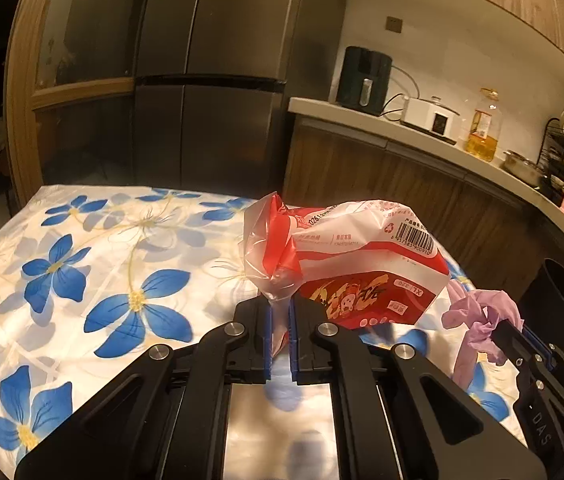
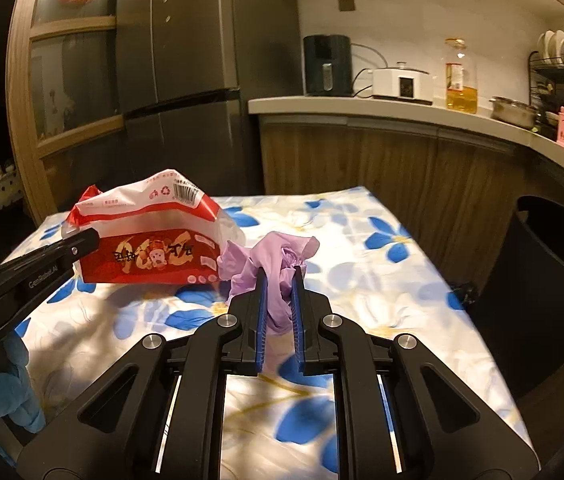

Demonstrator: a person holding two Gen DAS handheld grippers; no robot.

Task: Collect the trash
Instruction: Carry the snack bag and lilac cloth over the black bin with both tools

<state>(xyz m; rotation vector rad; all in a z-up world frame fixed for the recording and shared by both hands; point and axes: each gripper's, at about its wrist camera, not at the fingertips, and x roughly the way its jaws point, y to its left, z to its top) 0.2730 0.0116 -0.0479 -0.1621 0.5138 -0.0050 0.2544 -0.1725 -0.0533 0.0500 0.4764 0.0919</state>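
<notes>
We gripped the red-and-white plastic package (image 1: 345,264) by its twisted end in our left tongs (image 1: 280,320), our right tongs (image 2: 280,292) (just beside it) clamped the crumpled purple glove (image 2: 278,264), and beyond their right stood the black bin (image 2: 553,280).

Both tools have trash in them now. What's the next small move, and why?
Probably swing the right tool rightward over the black bin and release there. It is shut on the purple wad, already off the table, and the bin stands just beside that edge. The left tool can follow with the red-and-white bag.
</notes>
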